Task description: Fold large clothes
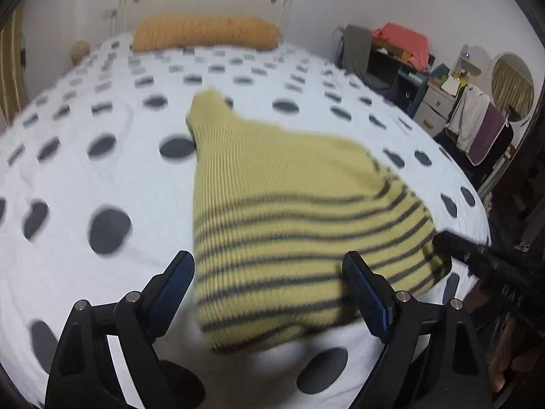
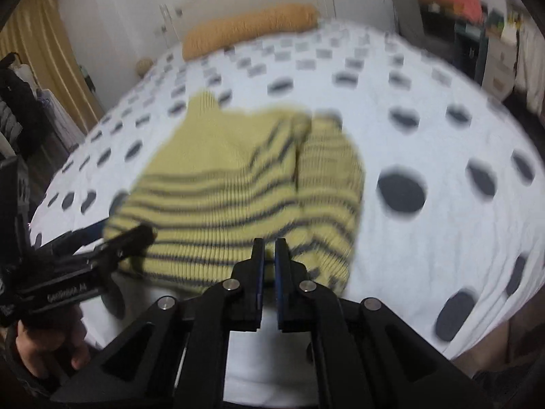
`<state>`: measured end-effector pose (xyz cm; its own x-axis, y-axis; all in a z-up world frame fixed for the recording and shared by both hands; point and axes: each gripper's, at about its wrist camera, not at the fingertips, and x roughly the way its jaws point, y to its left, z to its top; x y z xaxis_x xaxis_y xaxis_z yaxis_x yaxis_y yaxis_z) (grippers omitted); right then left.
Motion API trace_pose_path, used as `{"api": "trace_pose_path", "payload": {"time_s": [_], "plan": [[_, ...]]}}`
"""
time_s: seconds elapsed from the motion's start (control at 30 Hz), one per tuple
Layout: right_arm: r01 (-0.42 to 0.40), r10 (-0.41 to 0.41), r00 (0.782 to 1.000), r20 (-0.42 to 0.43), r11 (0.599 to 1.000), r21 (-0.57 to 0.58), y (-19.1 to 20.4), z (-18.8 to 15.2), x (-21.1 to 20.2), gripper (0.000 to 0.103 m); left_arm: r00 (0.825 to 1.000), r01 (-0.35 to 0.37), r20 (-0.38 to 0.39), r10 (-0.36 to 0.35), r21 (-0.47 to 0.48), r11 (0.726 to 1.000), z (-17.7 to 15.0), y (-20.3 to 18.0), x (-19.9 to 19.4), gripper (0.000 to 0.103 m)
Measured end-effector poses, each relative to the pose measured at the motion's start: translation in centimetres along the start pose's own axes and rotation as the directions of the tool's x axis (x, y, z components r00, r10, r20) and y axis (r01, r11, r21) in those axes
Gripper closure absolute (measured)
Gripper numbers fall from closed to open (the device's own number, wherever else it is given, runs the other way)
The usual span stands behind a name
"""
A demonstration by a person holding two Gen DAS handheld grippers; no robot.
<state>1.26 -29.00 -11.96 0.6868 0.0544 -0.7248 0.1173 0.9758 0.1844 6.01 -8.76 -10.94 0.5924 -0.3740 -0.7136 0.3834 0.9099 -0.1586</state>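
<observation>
Left wrist view: my left gripper [image 1: 269, 272] stands spread wide at the bottom of the frame, nothing pinched; the yellow striped sweater [image 1: 289, 211] lies folded at centre on the spotted bedspread [image 1: 85, 170], an orange pillow [image 1: 204, 32] at the top. Right wrist view: my right gripper [image 2: 269, 248], bottom centre, is nearly pressed together with a narrow gap, clamping nothing; the sweater [image 2: 238, 184] lies just beyond it, mid-frame, and my left gripper [image 2: 115, 235] sits at its lower left.

Soft, even indoor light, fairly dim, with no glare and only faint shadows. Motion blur smears both views, worst in the right wrist view. Fisheye bending curves the white dark-dotted bed [image 1: 102, 177] toward black vignetted corners.
</observation>
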Motion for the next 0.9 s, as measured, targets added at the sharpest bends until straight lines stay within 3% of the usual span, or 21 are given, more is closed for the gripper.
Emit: {"api": "trace_pose_path", "payload": {"time_s": [0.07,0.2,0.3,0.37,0.43,0.6,0.77,0.9], "plan": [[-0.004,0.006,0.999,0.053,1.0,-0.031,0.8,2.9,-0.5,0.094,0.998,-0.023,0.052,0.021,0.035,0.999,1.9,-0.7,-1.1,0.013],[-0.048,0.051,0.998,0.041,0.997,-0.052,2.0,7.4,2.8,0.094,0.991,-0.084,0.104,0.079,0.049,0.995,5.0,-1.6,-1.1,0.012],[-0.135,0.133,0.987,-0.085,0.991,-0.018,1.7,8.3,7.5,0.094,0.991,-0.108,0.082,0.103,0.06,0.992,6.2,-2.3,0.2,0.011],[-0.069,0.063,0.981,-0.185,0.997,-0.027,0.7,7.3,10.9,0.099,0.99,-0.127,0.067,0.122,0.083,0.988,6.2,-3.1,1.2,0.011],[-0.055,0.049,0.979,-0.198,0.998,-0.028,-0.6,6.1,12.4,0.1,0.99,-0.132,0.055,0.127,0.111,0.985,5.9,-3.8,2.1,0.011],[-0.06,0.063,0.985,-0.158,0.998,0.019,-1.8,5.9,11.4,0.101,0.989,-0.149,0.028,0.146,0.137,0.979,4.9,-4.3,3.5,0.011],[-0.01,0.01,1.0,-0.018,1.0,0.001,-0.3,5.0,6.0,0.099,0.989,-0.149,0.004,0.15,0.136,0.979,4.1,-3.9,4.4,0.011],[-0.032,0.033,0.999,-0.041,0.999,0.019,-0.7,2.3,4.4,0.099,0.989,-0.135,-0.04,0.141,0.125,0.983,2.4,-3.4,5.5,0.01]]}}
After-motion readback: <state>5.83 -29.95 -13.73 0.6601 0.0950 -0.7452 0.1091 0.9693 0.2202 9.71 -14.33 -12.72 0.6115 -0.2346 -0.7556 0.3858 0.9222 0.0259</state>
